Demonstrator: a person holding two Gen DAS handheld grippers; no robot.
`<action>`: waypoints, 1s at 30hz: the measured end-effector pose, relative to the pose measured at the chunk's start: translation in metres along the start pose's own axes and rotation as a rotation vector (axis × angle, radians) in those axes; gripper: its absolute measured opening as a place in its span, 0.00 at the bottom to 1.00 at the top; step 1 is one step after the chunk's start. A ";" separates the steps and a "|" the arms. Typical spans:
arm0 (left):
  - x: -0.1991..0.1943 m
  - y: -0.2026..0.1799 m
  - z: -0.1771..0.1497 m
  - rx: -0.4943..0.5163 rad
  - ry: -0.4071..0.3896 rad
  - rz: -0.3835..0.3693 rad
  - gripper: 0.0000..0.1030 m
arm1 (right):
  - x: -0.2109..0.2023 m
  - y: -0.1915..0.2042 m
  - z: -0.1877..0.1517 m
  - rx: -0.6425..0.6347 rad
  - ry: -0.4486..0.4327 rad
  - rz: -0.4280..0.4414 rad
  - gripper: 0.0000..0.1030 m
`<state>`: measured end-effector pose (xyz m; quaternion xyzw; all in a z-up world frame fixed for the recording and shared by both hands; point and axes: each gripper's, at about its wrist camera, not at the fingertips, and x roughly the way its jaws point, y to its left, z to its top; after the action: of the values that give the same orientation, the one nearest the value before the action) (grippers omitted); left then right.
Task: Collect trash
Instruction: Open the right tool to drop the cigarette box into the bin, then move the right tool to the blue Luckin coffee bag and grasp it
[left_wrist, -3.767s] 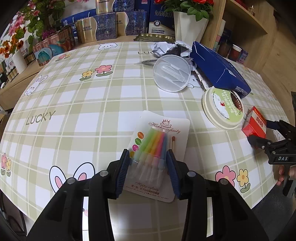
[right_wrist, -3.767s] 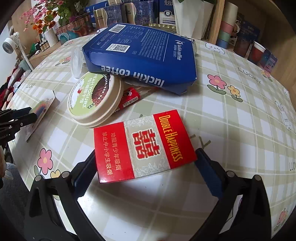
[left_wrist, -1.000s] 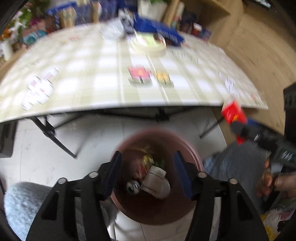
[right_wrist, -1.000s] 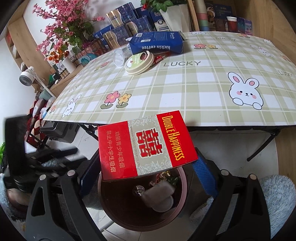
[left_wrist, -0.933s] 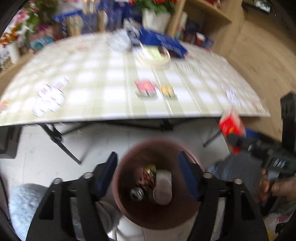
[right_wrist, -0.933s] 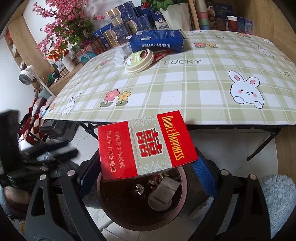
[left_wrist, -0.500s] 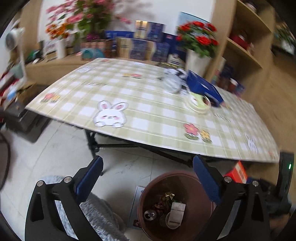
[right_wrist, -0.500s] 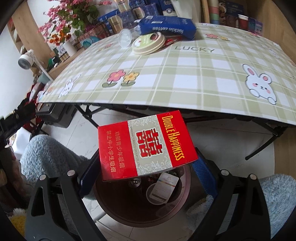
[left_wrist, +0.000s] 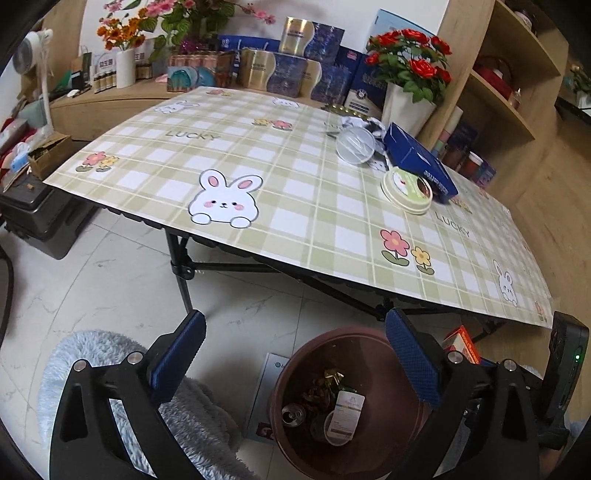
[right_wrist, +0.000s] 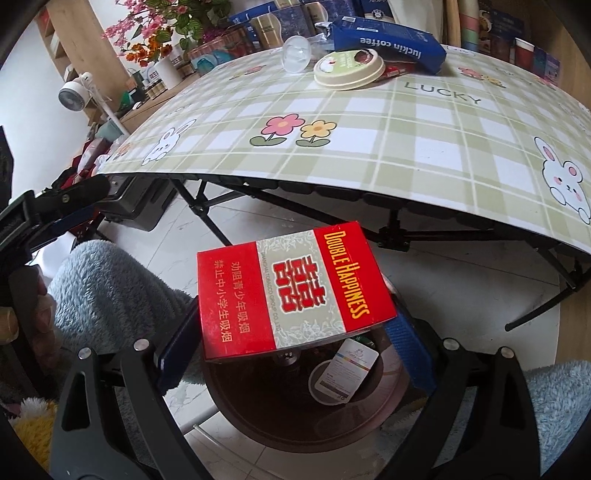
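- We see our left gripper (left_wrist: 293, 356) spread wide with nothing between its blue pads, its jaws having just been opening, above the round brown plastic bin (left_wrist: 354, 443) on the floor
- Our right gripper (right_wrist: 295, 343) pinches the red cardboard cigarette box (right_wrist: 291, 288) directly above that bin (right_wrist: 258, 413)
- Inside the bin lie a white card (left_wrist: 345, 406), a drink can (left_wrist: 293, 415) and crumpled wrappers
- Beyond the bin, on the green checked desk (left_wrist: 295, 192), a blue coffee bag (left_wrist: 417, 162), a round cream paper lid (left_wrist: 406, 190) and a clear plastic lid (left_wrist: 354, 146) remain
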<state>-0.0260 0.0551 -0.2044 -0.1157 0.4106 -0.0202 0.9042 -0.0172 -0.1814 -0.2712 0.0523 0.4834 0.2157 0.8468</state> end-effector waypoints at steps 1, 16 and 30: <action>0.001 0.000 0.000 -0.001 0.004 -0.001 0.93 | 0.000 0.001 0.000 -0.004 0.004 0.005 0.90; 0.005 0.002 -0.001 -0.020 0.019 0.007 0.93 | 0.003 0.000 -0.001 0.001 0.011 -0.015 0.92; 0.007 -0.003 0.001 -0.011 0.020 0.005 0.93 | -0.023 -0.018 0.011 0.067 -0.092 -0.079 0.94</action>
<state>-0.0204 0.0515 -0.2084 -0.1193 0.4199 -0.0168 0.8995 -0.0126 -0.2063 -0.2523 0.0715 0.4525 0.1631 0.8738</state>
